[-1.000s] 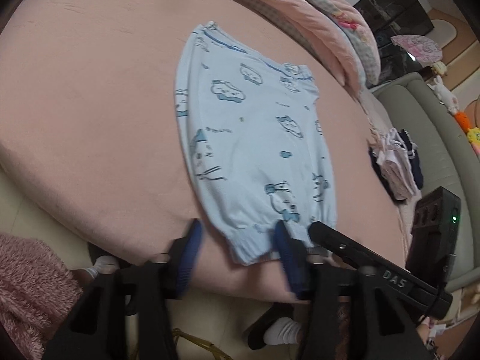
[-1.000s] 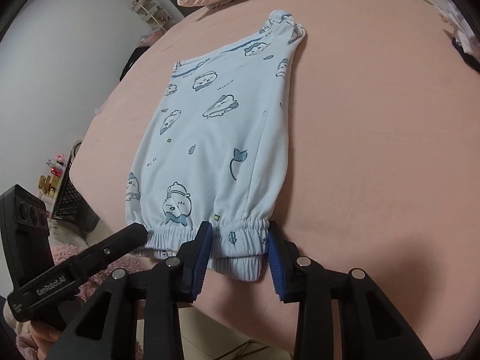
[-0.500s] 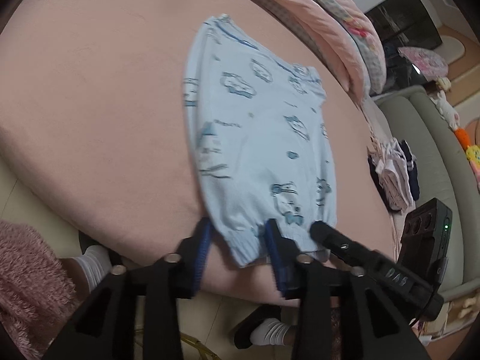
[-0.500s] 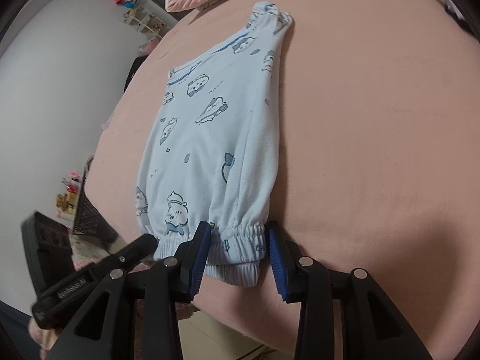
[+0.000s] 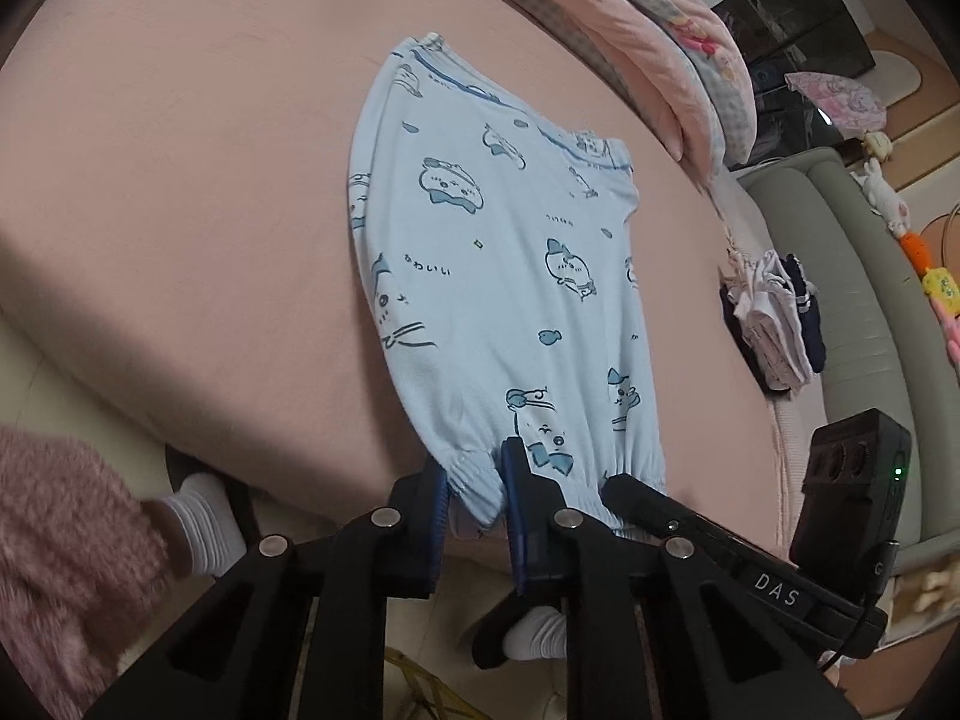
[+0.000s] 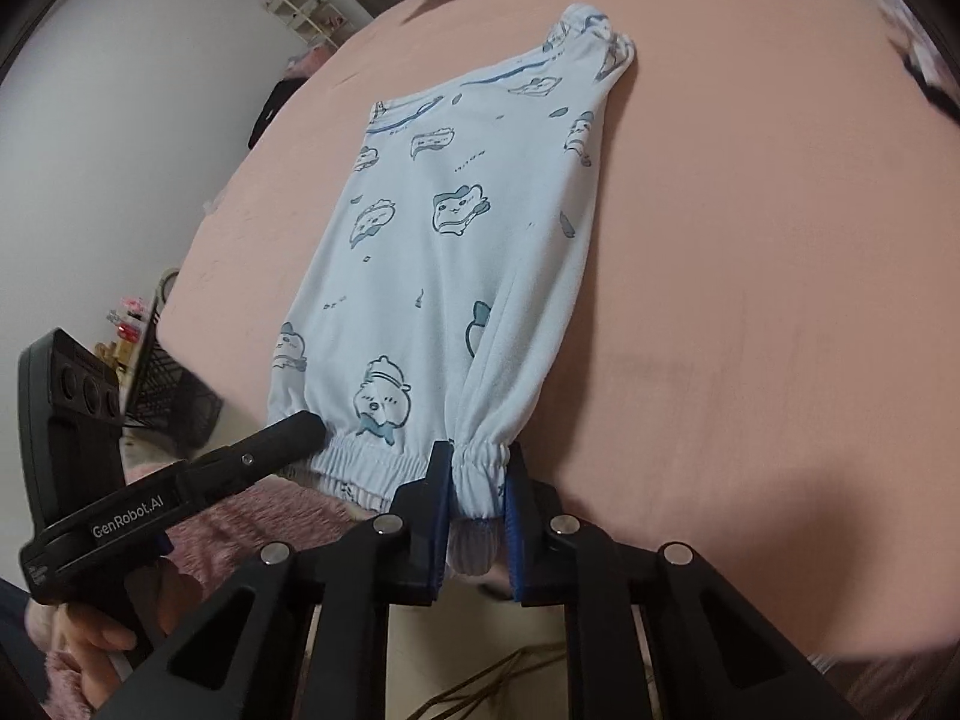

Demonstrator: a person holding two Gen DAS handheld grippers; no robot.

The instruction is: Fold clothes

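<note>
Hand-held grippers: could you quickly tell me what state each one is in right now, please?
Left hand-held gripper: closed on the cuff of the pants.
Right hand-held gripper: closed on the other cuff.

The pants [image 5: 498,276] lie flat on the bed [image 5: 180,210], cuffs at its near edge. The left gripper [image 5: 474,480] is at the left cuff, the right gripper [image 6: 477,474] at the right cuff. Behind the pants lies a quilt [image 5: 630,30]; right of them, a clothes pile [image 5: 774,324].
</note>
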